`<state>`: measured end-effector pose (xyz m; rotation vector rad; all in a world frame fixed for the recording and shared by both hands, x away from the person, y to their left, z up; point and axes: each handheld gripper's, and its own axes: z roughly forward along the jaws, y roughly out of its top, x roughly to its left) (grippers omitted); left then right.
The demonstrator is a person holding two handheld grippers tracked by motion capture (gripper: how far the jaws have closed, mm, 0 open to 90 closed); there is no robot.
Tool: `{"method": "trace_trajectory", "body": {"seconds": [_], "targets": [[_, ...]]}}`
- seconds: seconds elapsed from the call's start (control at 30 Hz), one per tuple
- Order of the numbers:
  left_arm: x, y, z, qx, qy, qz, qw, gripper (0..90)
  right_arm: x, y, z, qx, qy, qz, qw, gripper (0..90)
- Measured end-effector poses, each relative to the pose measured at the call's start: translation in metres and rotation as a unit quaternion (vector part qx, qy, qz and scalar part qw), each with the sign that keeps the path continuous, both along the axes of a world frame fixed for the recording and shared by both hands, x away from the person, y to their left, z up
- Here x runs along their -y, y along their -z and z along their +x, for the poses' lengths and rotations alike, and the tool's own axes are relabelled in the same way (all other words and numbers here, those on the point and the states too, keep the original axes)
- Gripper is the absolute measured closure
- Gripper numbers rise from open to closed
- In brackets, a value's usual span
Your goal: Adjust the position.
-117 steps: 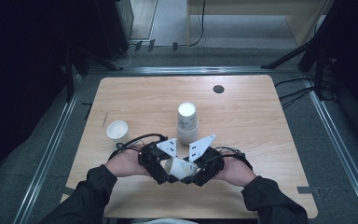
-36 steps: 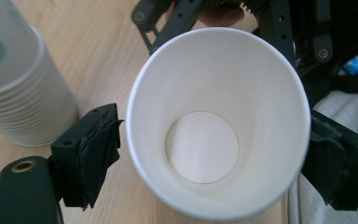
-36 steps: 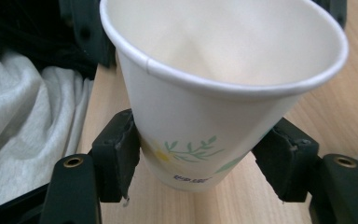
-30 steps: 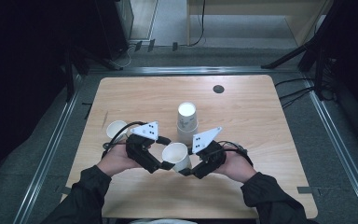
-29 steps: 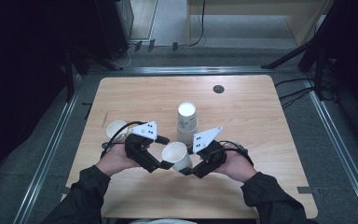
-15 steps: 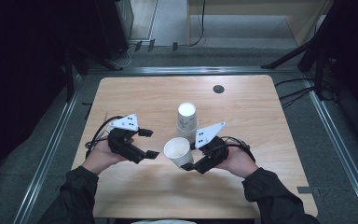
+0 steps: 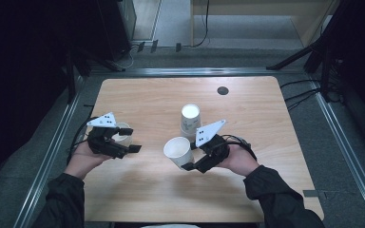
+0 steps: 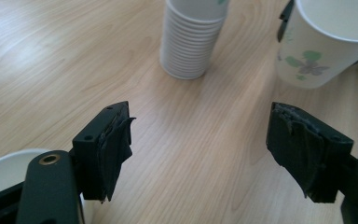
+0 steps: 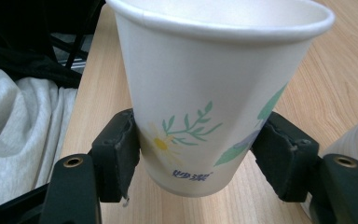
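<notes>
My right gripper [image 7: 188,155] is shut on a white paper cup [image 7: 178,151] with a flower print, held upright just above the table; the pads [image 9: 119,156] press its lower sides [image 9: 205,93]. A stack of upturned paper cups [image 7: 190,118] stands just behind it, also in the left gripper view [image 8: 191,42]. My left gripper [image 7: 132,140] hovers at the table's left beside a single upright cup [image 7: 121,134], whose rim shows by the left jaw [image 8: 4,170]. Its jaws [image 8: 200,140] have just been closing, stand apart, and have only bare wood between them.
The wooden table [image 7: 266,118] has a small dark round hole [image 7: 223,90] at the back right. Metal rails [image 7: 52,152] run along its sides. Grey cloth [image 9: 18,121] lies beyond the table's near edge.
My left gripper has moved left, away from the held cup and over to the single cup, and its jaws have narrowed. The right gripper keeps its cup almost in place.
</notes>
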<state>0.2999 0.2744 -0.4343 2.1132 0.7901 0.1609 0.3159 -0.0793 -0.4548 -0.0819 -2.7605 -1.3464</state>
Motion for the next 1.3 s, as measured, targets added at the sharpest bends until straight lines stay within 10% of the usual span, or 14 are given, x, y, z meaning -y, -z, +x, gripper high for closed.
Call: {"method": "trace_trajectory", "body": {"seconds": [0.6, 1.3], "targets": [[-0.045, 0.012, 0.016, -0.011, -0.072, 0.000, 0.9973, 22.8, -0.005, 0.001, 0.000, 0.001, -0.007, -0.005, 1.0000, 34.7], [-0.041, 0.006, 0.009, -0.005, -0.060, -0.010, 0.9981, 22.7, -0.048, 0.011, -0.001, 0.007, -0.019, 0.008, 0.9998, 34.8]]}}
